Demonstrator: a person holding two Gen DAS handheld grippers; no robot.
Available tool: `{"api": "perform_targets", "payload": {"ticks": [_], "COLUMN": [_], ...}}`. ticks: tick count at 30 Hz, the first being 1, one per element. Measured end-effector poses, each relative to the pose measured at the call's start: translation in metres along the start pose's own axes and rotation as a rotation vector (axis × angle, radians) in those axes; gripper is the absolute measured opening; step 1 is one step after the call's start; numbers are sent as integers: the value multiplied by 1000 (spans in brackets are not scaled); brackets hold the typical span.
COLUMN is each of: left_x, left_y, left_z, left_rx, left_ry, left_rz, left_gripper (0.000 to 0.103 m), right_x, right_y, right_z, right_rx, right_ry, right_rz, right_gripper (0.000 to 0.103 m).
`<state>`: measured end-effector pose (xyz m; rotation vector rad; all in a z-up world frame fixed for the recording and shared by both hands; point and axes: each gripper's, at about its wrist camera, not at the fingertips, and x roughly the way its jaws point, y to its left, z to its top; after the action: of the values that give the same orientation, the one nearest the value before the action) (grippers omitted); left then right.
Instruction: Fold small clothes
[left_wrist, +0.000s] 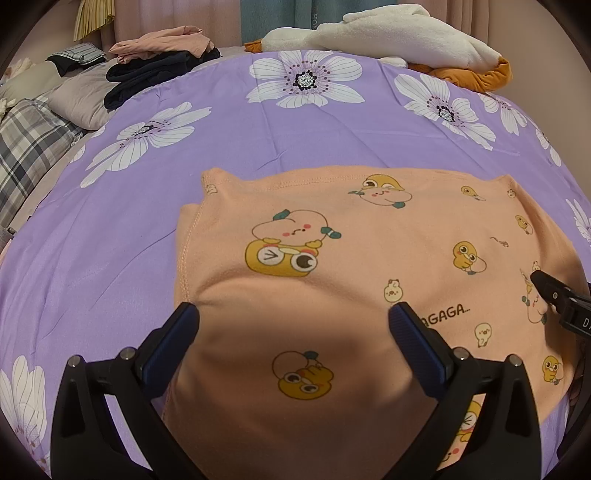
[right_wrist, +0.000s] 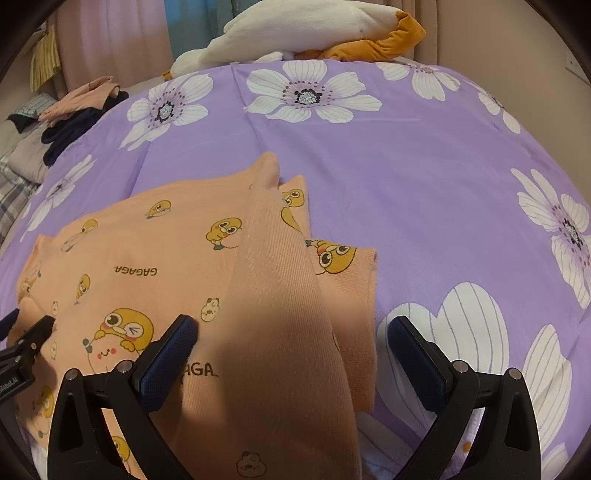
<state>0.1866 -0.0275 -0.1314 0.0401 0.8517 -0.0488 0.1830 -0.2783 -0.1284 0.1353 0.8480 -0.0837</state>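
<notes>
A peach-coloured child's garment (left_wrist: 369, 236), printed with yellow duck cartoons and the word "GAGAGA", is spread on a bed covered by a purple sheet (left_wrist: 258, 122) with large white flowers. In the left wrist view the left tool (left_wrist: 293, 325) is held just above the near part of the garment, its two blue-padded fingers (left_wrist: 173, 343) set wide apart with nothing between them but the cloth lying below; whether the pads touch the fabric cannot be told. The tip of the right tool is seen at the right edge of that view, over the garment's printed area. In the right wrist view the right tool (right_wrist: 291, 332) is likewise spread open, one finger (right_wrist: 168, 354) over the peach cloth and the other over the sheet just beside the garment's right edge. A plain ribbed band of the garment (right_wrist: 280, 288) is seen lying folded over the printed layers there, running away from the camera. At the far edge of the bed a white and orange plush toy (left_wrist: 399, 40) is laid, and to the far left a stack of folded clothes (left_wrist: 162, 55), pink over dark navy, is seen near plaid bedding (left_wrist: 26, 147).
</notes>
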Motion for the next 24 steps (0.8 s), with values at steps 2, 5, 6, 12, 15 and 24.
{"api": "perform_targets", "payload": {"ticks": [2, 5, 6, 12, 15, 24], "left_x": [0, 0, 0, 0, 0, 0], "left_y": [0, 0, 0, 0, 0, 0], "left_z": [0, 0, 0, 0, 0, 0], "left_rx": [0, 0, 0, 0, 0, -1], "left_ry": [0, 0, 0, 0, 0, 0], "left_rz": [0, 0, 0, 0, 0, 0], "left_gripper": [103, 103, 103, 103, 103, 103], "right_x": [0, 0, 0, 0, 0, 0], "right_y": [0, 0, 0, -1, 0, 0], "right_z": [0, 0, 0, 1, 1, 1], "right_rx": [2, 0, 2, 3, 3, 4], "right_ry": [0, -1, 0, -1, -1, -1], "right_rz": [2, -2, -3, -4, -3, -3], "right_gripper": [102, 102, 102, 102, 102, 102]}}
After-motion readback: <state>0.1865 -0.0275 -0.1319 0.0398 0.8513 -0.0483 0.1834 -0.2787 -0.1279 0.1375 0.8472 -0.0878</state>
